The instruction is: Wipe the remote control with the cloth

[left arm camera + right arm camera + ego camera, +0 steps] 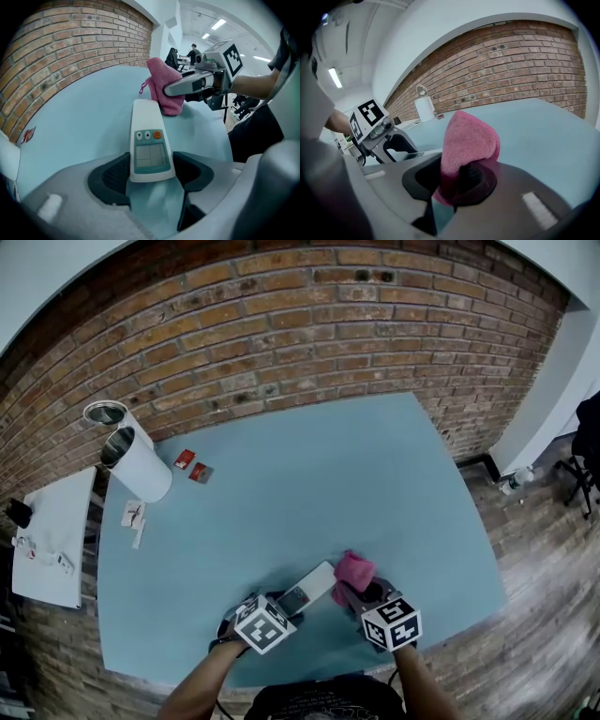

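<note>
1. Blue desk (375,474) — the remote control (149,140) is low over it, screen up.
2. A white canister (141,465) stands well apart from the remote, beyond its far end and to the left.
3. Left tool (150,174): jaws clamped on the remote's near end.
4. Right tool (459,180): jaws closed on the pink cloth (468,140).
5. The cloth sits against the remote's far end — on its right side.

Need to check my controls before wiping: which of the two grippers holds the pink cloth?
The right gripper, shut on the pink cloth; the left gripper clamps the white remote control instead.
</note>
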Available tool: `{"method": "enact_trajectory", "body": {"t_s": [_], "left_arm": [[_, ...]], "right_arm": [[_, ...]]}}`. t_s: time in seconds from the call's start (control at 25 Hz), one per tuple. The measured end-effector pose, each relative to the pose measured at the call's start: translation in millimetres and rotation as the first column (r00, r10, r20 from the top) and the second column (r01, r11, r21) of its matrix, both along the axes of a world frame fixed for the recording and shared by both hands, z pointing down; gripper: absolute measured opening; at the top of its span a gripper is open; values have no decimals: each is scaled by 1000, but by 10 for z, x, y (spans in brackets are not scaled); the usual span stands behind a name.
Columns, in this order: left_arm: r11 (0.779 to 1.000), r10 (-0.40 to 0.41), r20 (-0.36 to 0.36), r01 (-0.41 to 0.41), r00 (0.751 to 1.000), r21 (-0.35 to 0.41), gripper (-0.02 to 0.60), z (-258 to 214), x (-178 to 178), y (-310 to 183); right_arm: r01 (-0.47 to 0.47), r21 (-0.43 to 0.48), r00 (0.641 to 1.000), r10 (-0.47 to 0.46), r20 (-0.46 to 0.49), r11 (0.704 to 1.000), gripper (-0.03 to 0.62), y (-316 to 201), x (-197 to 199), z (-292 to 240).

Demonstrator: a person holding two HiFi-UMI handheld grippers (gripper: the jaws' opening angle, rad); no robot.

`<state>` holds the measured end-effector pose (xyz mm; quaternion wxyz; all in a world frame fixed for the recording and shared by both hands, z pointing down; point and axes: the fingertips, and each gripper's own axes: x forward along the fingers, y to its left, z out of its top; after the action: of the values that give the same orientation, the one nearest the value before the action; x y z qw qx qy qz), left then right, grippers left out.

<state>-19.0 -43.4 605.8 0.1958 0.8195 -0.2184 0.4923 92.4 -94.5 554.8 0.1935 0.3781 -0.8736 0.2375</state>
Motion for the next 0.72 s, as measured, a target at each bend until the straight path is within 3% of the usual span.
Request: {"method": "enact_trajectory", "body": {"t_s": [0.72], "left_arm": [[1000,-11,-3,11,1000,7,288,3,0,-18]], "right_arm": [[135,-23,991,-135,13,991,66,355,-405,7]]}}
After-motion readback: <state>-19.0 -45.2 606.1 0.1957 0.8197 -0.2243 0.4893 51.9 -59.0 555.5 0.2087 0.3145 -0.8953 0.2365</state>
